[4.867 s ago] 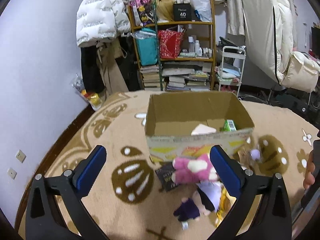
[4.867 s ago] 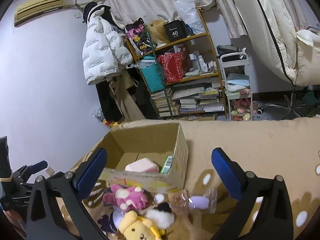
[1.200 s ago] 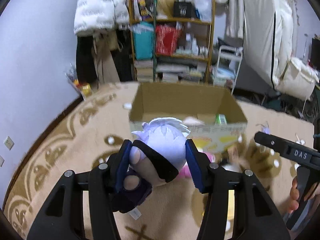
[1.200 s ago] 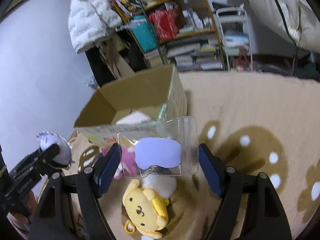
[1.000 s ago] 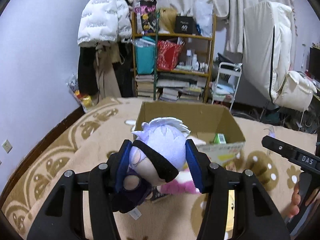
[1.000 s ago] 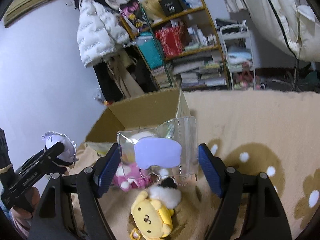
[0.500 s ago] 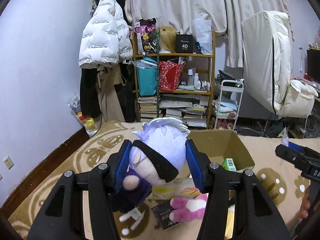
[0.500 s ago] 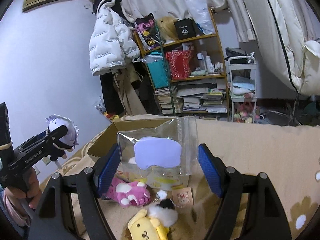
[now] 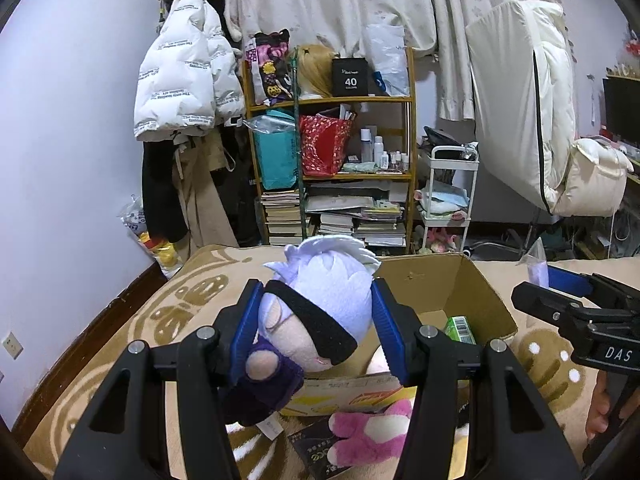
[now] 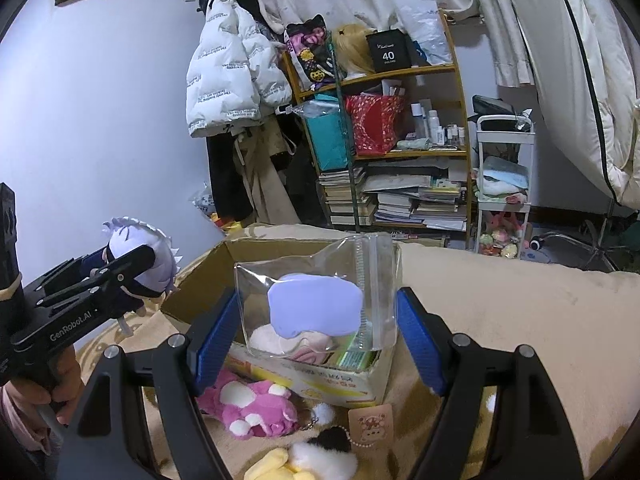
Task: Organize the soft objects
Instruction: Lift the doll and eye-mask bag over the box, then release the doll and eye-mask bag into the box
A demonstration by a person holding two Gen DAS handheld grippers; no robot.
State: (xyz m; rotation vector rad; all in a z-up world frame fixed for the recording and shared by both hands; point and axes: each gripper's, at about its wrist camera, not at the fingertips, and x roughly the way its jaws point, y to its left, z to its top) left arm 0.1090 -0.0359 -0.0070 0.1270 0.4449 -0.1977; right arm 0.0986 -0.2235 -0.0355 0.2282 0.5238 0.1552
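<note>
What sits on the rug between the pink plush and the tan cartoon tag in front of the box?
In the right wrist view, a small white pompom on a keychain lies between the pink plush and the tan tag, before the cardboard box.

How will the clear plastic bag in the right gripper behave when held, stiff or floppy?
The clear plastic bag is probably floppy: its film wrinkles between the right gripper pads. Likely light, holding only a lilac soft piece. The glossy film may slip.

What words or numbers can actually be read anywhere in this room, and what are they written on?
"40": black box on the shelf's top; the small line under it is unreadable.
"GenRobot.AI": side of the left tongs.
"DAS": side of the right tongs.
White puffer jacket, cardboard box front and book spines: printed, too small or blurred.
</note>
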